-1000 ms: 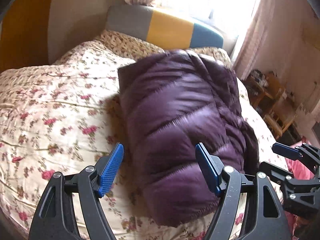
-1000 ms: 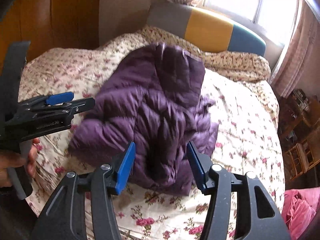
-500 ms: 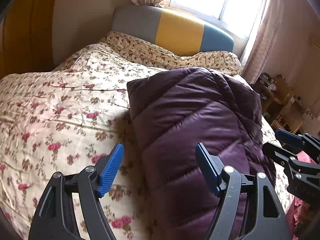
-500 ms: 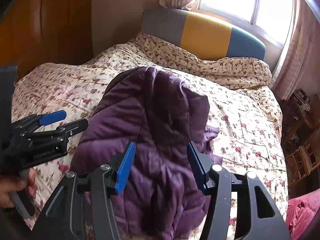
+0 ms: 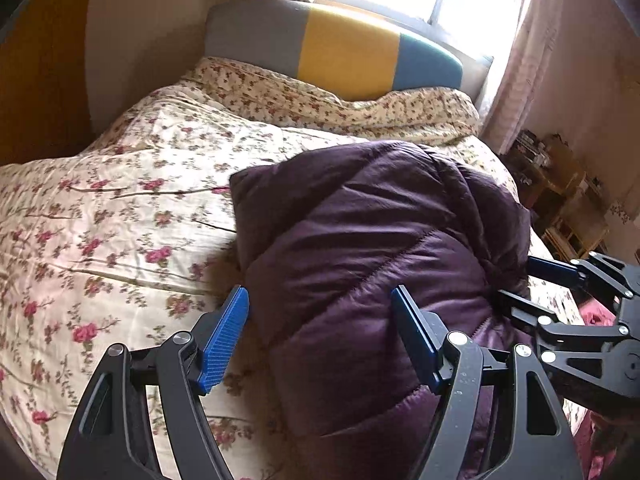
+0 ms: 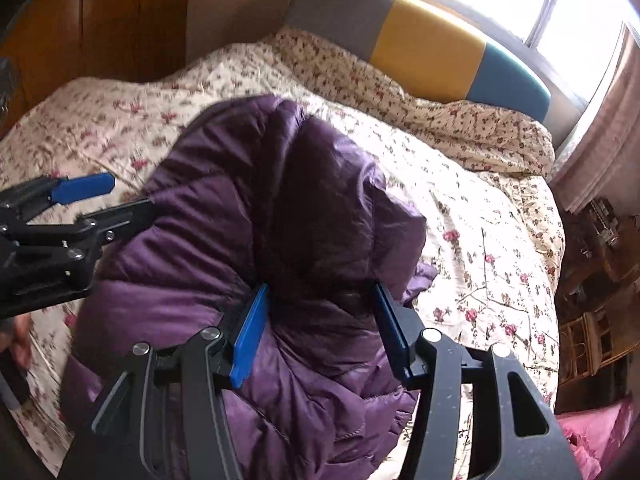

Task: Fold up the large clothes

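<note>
A dark purple quilted puffer jacket [image 5: 372,248] lies folded in a thick bundle on the floral bedspread [image 5: 112,208]. My left gripper [image 5: 320,332] is open, its jaws wide apart over the jacket's near left edge, holding nothing. My right gripper [image 6: 320,328] is open too, just above the jacket [image 6: 248,216] near its puffy right fold. Each gripper shows in the other's view: the right one [image 5: 560,292] at the jacket's right side, the left one [image 6: 80,204] at its left side.
A headboard [image 5: 340,52] in grey, yellow and blue stands at the far end under a bright window. A rolled floral duvet [image 6: 440,112] lies before it. Wooden furniture [image 5: 568,200] stands right of the bed. Pink cloth [image 6: 592,436] lies at lower right.
Both grippers have moved down and closer to the jacket, which now fills more of each view. Both stay open.
</note>
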A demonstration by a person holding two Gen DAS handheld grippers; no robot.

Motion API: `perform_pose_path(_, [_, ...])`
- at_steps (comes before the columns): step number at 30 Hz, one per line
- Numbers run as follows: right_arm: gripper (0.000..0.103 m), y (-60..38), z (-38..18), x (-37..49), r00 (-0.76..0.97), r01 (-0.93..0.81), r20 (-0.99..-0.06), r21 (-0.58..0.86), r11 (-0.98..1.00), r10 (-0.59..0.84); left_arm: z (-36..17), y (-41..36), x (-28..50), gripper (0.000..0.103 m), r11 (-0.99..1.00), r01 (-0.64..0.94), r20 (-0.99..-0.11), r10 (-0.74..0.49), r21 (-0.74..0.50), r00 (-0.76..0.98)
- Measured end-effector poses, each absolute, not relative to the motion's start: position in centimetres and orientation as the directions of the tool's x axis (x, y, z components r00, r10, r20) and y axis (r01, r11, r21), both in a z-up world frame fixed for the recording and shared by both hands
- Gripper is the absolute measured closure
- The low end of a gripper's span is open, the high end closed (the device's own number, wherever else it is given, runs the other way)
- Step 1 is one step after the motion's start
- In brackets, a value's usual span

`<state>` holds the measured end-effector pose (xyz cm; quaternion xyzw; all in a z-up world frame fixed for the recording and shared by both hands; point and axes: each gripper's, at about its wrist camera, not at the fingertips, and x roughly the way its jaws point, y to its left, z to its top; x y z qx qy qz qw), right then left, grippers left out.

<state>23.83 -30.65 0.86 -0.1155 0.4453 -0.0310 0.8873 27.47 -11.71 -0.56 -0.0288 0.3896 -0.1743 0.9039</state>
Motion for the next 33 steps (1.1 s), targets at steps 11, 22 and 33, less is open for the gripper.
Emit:
perform_pose_path(11, [0.044, -34.1, -5.1, 24.2, 0.517, -0.043, -0.849, -0.155, 0.987, -0.111, -4.2, -15.6, 27.3, 0.032, 0.903, 0.388, -0.745, -0.385, -0.183, 0.545])
perform_pose_path(22, [0.020, -37.1, -7.0, 24.2, 0.536, 0.051, -0.844, -0.007, 0.999, -0.033, -5.6, -14.6, 27.4, 0.032, 0.889, 0.393, -0.733, -0.427, -0.235, 0.529])
perform_pose_path(33, [0.005, -39.0, -5.7, 23.1, 0.555, 0.139, -0.831, 0.121, 0.983, 0.024, -6.2, -8.8, 27.1, 0.022, 0.834, 0.297, -0.680, -0.551, -0.464, 0.485])
